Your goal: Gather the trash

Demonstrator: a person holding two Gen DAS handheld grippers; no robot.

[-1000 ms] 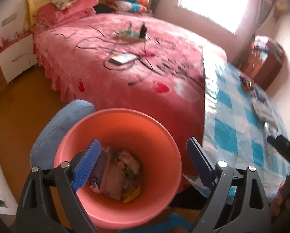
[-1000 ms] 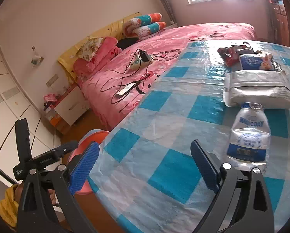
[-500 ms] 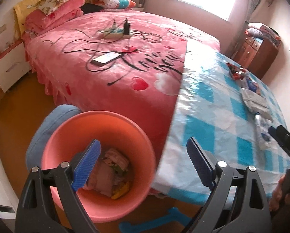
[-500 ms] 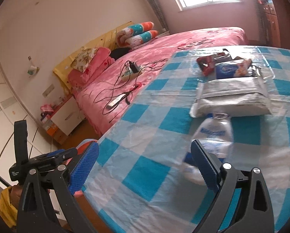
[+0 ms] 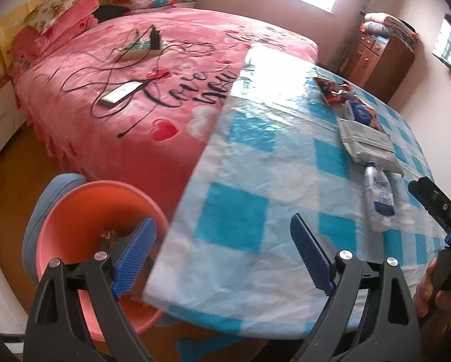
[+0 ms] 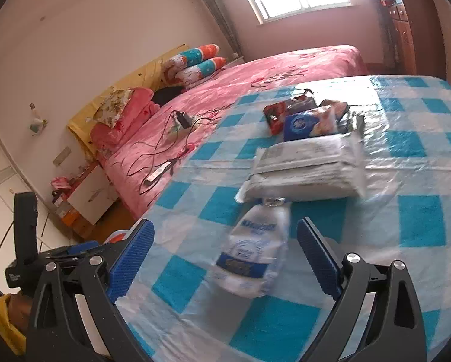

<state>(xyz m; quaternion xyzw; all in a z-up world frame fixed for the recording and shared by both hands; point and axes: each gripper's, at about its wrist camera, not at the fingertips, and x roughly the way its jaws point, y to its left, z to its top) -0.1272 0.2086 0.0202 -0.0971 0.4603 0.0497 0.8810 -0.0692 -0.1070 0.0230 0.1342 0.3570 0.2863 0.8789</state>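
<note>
Your right gripper (image 6: 225,259) has its blue pads spread wide and clamped on nothing; the crumpled plastic water bottle (image 6: 252,259) lies on its side on the table just ahead of them, partly framed by the two fingers but not touched, as far as the blur lets you judge. Your left gripper (image 5: 222,256) is likewise wide apart and empty, hanging over the near edge of the blue-checked tablecloth (image 5: 255,199).

Beyond the bottle lies a grey-white plastic packet (image 6: 307,169), its near edge almost touching the bottle's neck, and behind that a blue snack bag (image 6: 310,123) and a red wrapper (image 6: 275,114), all bunched together.

The orange bin (image 5: 83,220) stands on the floor beside the table corner, below your left pad, with some rubbish already showing inside. So the job reads as partly done: at least four pieces are still on the table, and the bottle looks like the next one for your right gripper to take.
</note>
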